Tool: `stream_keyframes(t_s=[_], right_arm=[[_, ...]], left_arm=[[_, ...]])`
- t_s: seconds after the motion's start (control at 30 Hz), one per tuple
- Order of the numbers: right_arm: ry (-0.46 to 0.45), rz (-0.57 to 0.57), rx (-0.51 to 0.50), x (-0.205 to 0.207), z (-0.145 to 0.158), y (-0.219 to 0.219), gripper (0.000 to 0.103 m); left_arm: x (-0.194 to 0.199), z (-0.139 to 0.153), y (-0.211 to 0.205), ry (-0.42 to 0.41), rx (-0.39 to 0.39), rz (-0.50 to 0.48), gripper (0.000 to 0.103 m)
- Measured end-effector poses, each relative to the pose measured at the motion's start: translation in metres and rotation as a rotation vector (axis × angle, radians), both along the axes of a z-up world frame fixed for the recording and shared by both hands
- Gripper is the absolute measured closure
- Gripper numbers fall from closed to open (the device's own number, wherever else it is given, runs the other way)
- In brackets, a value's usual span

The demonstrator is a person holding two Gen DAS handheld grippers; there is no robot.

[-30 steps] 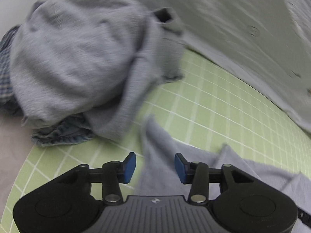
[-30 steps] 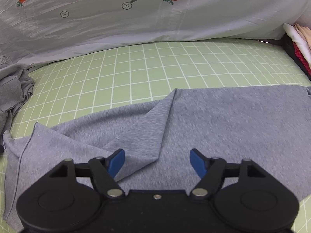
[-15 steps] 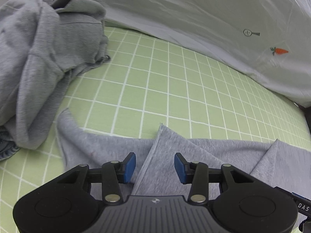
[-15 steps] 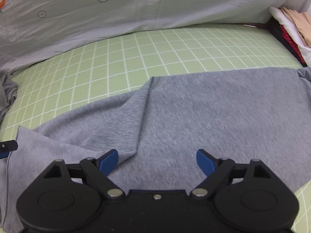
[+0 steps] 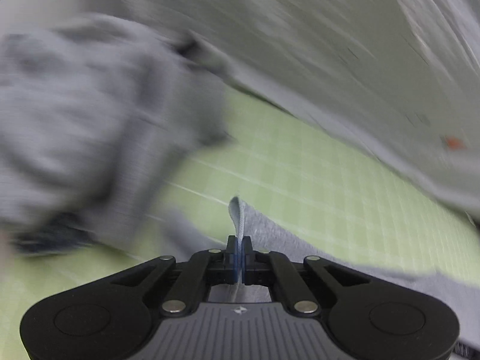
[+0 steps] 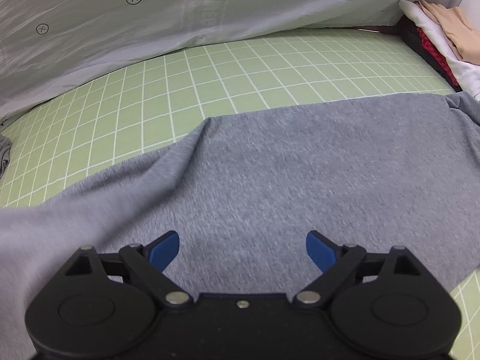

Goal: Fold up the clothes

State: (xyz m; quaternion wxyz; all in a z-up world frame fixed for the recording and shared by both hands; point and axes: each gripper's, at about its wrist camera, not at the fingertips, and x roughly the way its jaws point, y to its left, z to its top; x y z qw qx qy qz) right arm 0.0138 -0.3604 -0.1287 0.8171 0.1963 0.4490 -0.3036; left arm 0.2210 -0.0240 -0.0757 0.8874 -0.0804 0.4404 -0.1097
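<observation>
The grey garment (image 6: 300, 165) lies spread on the green grid sheet (image 6: 210, 69). The left gripper (image 5: 239, 258) has its jaws clamped on a garment edge; the right gripper (image 6: 242, 247) hovers above the cloth, jaws wide. Step: starting a fold. Next, the right gripper likely needs a matching edge grip.

Home bedroom: carrot-print bedding (image 6: 240, 9), clothes pile (image 6: 435, 39).

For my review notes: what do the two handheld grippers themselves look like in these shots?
Both are alike. The left gripper and right gripper have matte black bodies with two round bulges, black link arms with silver pivot pins, and blue pads on the jaws. The left has a ribbed grey centre plate with a small logo. No cables or sleeves show.
</observation>
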Motion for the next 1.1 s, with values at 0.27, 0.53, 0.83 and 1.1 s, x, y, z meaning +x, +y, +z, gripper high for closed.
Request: stream_keyframes(t_s=[0.27, 0.53, 0.83, 1.1], right_arm=[[-0.021, 0.041, 0.0, -0.001, 0.004, 0.01, 0.011], [-0.05, 0.067, -0.01, -0.019, 0.016, 0.023, 0.01], [-0.078, 0.063, -0.002, -0.046, 0.023, 0.034, 0.009], [-0.105, 0.064, -0.003, -0.065, 0.026, 0.043, 0.008]], left_arm=[[-0.007, -0.015, 0.049, 0.122, 0.025, 0.102, 0.072], [-0.057, -0.022, 0.035, 0.208, 0.023, -0.037, 0.072], [-0.092, -0.04, 0.017, 0.256, 0.104, -0.134, 0.094], [-0.109, -0.023, 0.054, 0.212, 0.05, 0.015, 0.1]])
